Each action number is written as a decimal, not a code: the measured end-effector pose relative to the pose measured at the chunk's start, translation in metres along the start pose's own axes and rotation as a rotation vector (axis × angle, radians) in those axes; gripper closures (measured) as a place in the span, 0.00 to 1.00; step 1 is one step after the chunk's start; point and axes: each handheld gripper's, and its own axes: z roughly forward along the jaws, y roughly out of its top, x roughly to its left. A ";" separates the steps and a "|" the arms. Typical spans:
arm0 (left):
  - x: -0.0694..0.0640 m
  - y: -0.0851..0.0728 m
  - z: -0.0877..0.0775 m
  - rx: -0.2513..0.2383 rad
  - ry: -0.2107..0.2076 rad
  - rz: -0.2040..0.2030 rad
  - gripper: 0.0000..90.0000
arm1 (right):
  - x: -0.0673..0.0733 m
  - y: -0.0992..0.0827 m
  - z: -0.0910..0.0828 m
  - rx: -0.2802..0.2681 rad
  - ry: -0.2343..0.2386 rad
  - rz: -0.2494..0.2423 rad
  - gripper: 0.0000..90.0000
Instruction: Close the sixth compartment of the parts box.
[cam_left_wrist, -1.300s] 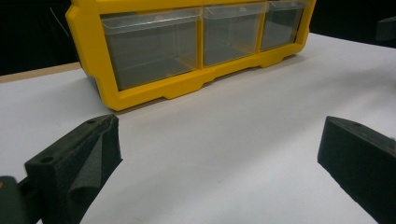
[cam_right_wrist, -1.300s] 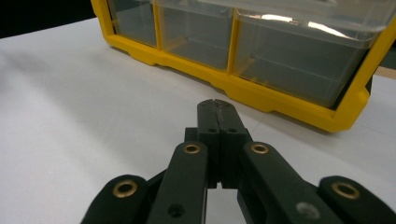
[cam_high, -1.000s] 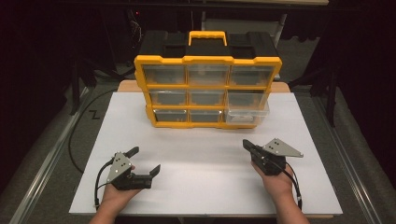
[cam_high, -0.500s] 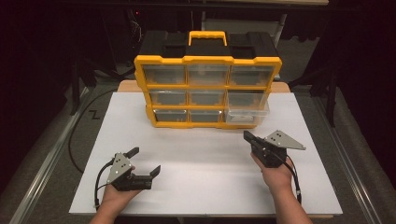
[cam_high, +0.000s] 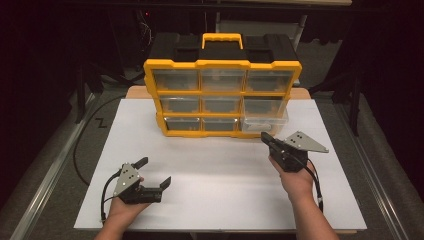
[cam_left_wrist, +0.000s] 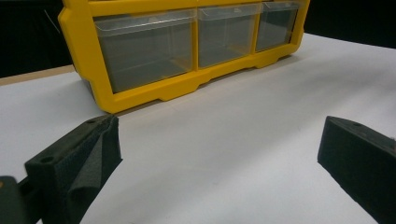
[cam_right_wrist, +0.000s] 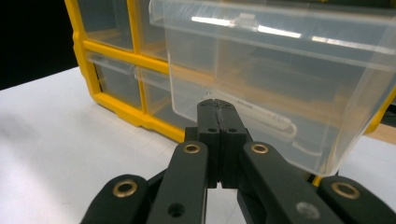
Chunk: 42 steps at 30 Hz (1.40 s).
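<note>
drawer (cam_high: 264, 123): clear plastic, bottom-right slot of yellow organizer (cam_high: 222, 97), sticking out partway
handling: likely light, stiff, slick; grab front lip
right tongs (cam_high: 265, 137): shut, empty, just before drawer
left tongs (cam_high: 154, 173): wide, empty, well short of organizer

The left gripper (cam_high: 152, 172) rests low with jaws wide; the right gripper (cam_high: 266, 138) is closed, raised.
</note>
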 end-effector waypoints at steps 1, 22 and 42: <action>0.000 0.000 0.000 -0.001 0.000 0.001 0.00 | 0.000 0.001 0.000 -0.002 -0.003 -0.004 1.00; 0.000 0.000 -0.001 -0.011 -0.003 0.004 0.00 | -0.002 0.019 0.003 -0.024 -0.030 -0.030 1.00; -0.001 0.001 -0.002 -0.016 -0.008 0.009 0.00 | -0.006 0.025 0.008 -0.014 -0.055 -0.040 1.00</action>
